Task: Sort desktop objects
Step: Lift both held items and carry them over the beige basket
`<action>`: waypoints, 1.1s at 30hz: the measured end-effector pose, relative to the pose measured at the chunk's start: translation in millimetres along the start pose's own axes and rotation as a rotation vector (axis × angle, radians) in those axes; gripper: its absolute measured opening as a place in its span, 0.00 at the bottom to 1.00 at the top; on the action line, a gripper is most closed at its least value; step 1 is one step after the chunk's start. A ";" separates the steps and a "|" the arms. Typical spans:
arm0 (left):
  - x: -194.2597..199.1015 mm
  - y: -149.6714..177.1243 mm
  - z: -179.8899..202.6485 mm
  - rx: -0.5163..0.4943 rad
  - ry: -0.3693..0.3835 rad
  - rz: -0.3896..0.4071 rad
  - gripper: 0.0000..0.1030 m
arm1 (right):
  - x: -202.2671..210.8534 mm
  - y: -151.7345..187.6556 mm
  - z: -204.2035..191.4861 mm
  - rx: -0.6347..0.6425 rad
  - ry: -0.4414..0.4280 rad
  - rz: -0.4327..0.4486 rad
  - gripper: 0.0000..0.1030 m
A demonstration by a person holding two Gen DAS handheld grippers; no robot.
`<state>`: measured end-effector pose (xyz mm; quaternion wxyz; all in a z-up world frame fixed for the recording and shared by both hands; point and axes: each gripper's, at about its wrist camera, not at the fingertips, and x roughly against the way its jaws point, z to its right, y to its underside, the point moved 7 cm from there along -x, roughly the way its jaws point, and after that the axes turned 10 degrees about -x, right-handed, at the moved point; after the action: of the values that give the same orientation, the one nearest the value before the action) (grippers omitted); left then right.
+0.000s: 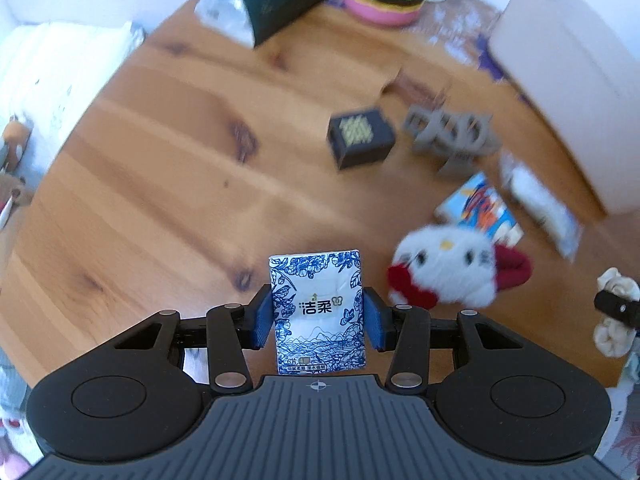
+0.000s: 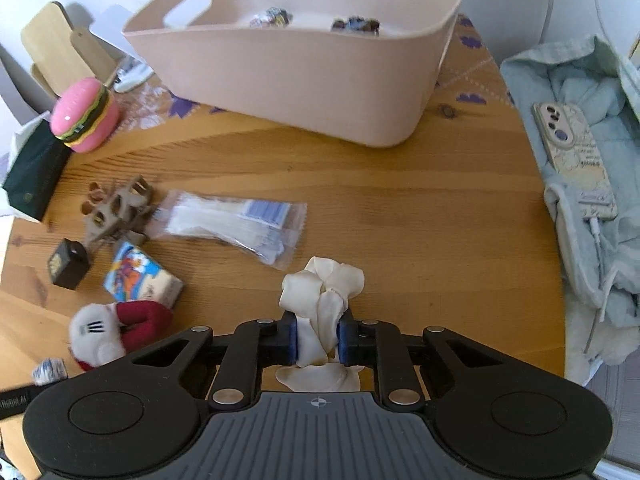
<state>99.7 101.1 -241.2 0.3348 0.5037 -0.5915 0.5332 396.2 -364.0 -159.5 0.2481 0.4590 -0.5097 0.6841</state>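
Gripped in our left tongs (image 1: 319,320), the tissue pack (image 1: 319,312) sits secure; our right tongs (image 2: 318,340) pinch a knotted chew bone (image 2: 322,300) narrowly, so we judge it may twist free before the bin (image 2: 296,68).

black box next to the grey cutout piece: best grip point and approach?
Take the black box from above, across its two plain side walls, probably the pair facing the burger toy and the plush, where bare table gives the fingers room. It sits flat with the patterned face up. The grey cutout piece crowds one corner, so avoid coming in from there.
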 end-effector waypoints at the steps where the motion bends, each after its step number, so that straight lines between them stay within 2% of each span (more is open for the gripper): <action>1: 5.0 -6.5 0.3 -0.003 0.007 0.016 0.46 | 5.4 -2.1 -0.7 -0.003 -0.009 0.005 0.16; 6: 22.8 -43.7 6.2 -0.018 0.034 0.092 0.46 | 27.6 -16.2 -4.6 -0.003 -0.051 0.023 0.16; 10: 40.9 -70.4 16.1 -0.037 0.062 0.154 0.46 | 44.7 -31.0 -5.3 0.017 -0.052 0.051 0.16; 21: 76.0 -134.1 67.3 -0.151 0.098 0.291 0.46 | 90.5 -86.1 -10.9 0.061 -0.106 0.169 0.16; 33: 96.7 -209.0 123.9 -0.238 0.133 0.430 0.46 | 105.6 -136.8 -18.1 0.061 -0.155 0.243 0.16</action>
<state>290.4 -26.1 -115.4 0.3088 0.2870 -0.7202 0.5510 451.8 -312.0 -3.2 0.1094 0.4527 -0.5582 0.6867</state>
